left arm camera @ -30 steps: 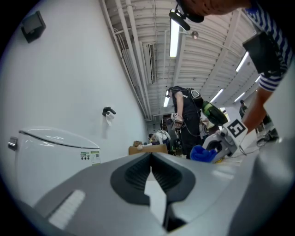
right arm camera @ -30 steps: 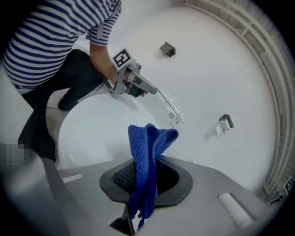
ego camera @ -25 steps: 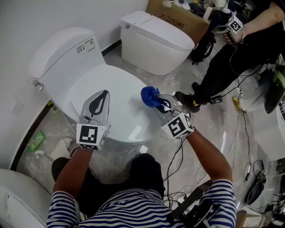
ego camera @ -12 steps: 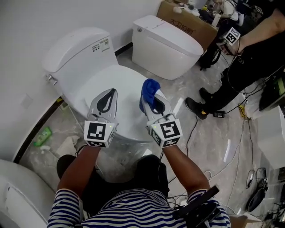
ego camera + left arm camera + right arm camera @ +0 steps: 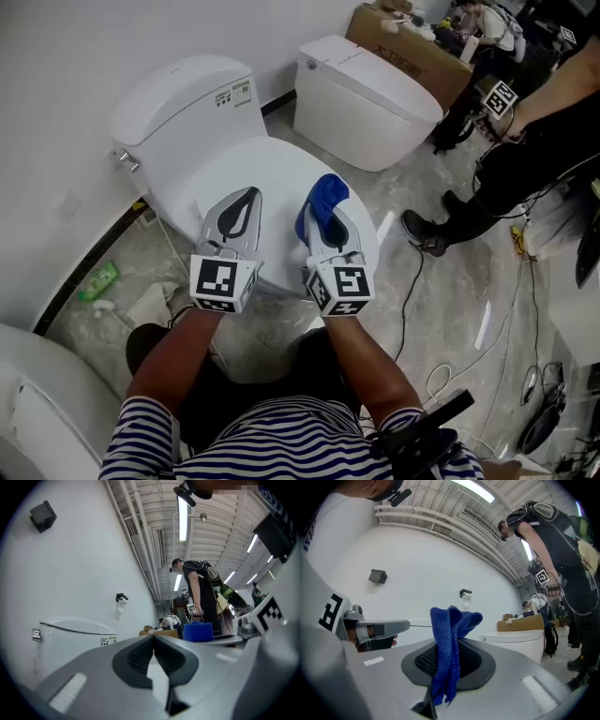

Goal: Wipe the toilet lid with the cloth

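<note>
A: Head view: your right gripper (image 5: 326,225) has the blue cloth (image 5: 328,190) over the toilet lid (image 5: 272,169), front right. Bare lid lies ahead and to the left. Your left gripper (image 5: 242,202) hovers just beside it.
B: Left gripper view?
A: Jaws pressed together, nothing between.
B: Right gripper view?
A: Jaws pinching the cloth, folds standing upright. The right is your wiping hand.

1. Plain white wall (image 5: 56,75) along the left, dark skirting strip (image 5: 80,276) at its foot.
2. Grey marbled floor (image 5: 450,272), with loose cables (image 5: 410,291) on the right.
3. Second white toilet (image 5: 370,94) near the wall, cardboard box (image 5: 412,47) just behind.
4. Overhead, ribbed white ceiling (image 5: 206,536) with long strip lights (image 5: 182,515).
5. Small black fixture (image 5: 121,597) high on the wall.
</note>
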{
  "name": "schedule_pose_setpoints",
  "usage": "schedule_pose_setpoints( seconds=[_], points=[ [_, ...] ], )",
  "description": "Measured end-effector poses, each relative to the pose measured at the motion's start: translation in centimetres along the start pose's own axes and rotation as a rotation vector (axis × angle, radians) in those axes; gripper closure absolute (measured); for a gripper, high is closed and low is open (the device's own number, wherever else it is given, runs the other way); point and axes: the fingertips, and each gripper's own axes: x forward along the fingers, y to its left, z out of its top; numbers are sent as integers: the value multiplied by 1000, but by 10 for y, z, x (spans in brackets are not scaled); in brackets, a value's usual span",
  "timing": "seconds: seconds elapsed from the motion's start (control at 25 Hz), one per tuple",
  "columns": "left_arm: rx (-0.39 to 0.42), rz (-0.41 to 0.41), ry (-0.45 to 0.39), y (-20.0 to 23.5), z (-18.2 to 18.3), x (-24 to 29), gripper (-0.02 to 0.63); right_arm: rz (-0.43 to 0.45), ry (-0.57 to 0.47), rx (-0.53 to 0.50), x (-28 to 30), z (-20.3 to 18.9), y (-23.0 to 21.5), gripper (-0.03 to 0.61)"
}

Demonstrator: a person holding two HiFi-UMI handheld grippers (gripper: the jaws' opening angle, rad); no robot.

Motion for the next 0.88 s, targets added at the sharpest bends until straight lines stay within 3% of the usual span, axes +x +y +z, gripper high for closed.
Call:
schedule_pose_setpoints(
  seconds=[0.88],
  points=[
    [-15, -18, -6, 0, -2, 7, 609, 2, -11, -11, 0, -6, 4, 517]
  ],
)
